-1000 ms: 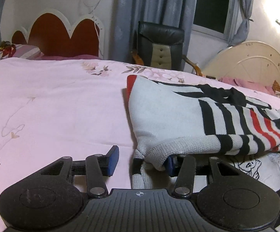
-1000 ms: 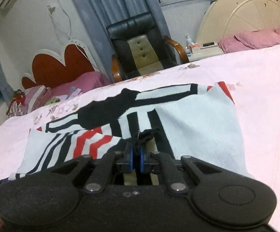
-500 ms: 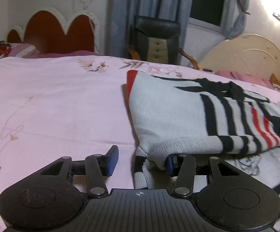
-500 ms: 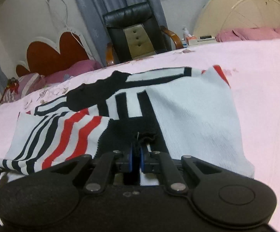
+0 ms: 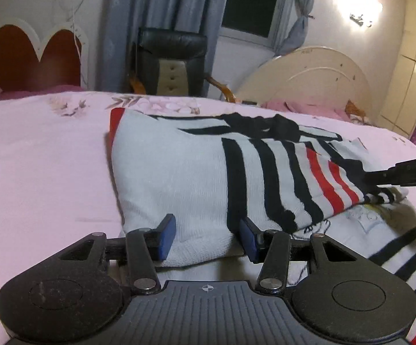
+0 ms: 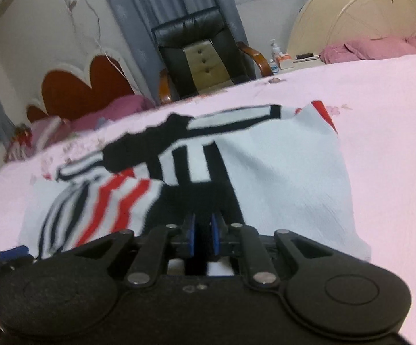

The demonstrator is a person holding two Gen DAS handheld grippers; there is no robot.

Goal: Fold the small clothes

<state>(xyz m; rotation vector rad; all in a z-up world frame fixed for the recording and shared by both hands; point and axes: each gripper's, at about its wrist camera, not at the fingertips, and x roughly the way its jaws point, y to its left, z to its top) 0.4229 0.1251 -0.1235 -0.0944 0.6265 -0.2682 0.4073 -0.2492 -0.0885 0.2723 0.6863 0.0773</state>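
A white knitted sweater (image 5: 179, 178) with black and red stripes lies folded on the pink bedspread (image 5: 35, 172). My left gripper (image 5: 208, 237) is open at its near edge. The white hem sits between the blue pads (image 5: 167, 235) without being squeezed. In the right wrist view the same sweater (image 6: 279, 172) fills the middle. My right gripper (image 6: 202, 234) is low over its black patch and its jaws are opening, with a narrow gap over the flat dark fabric. The right tool's black frame (image 5: 409, 169) enters the left wrist view from the right.
A second garment with a cartoon print (image 5: 366, 221) lies under the sweater's right side. Beyond the bed stand a black leather chair (image 6: 205, 54), a red heart-shaped headboard (image 5: 21, 57), a cream round headboard (image 5: 308, 77) and a small stand with bottles (image 6: 285, 57).
The left gripper swung right, so the sweater's hem now lies between its pads instead of beside the right one. The right gripper's pads have parted and the pinched black tuft has dropped flat.
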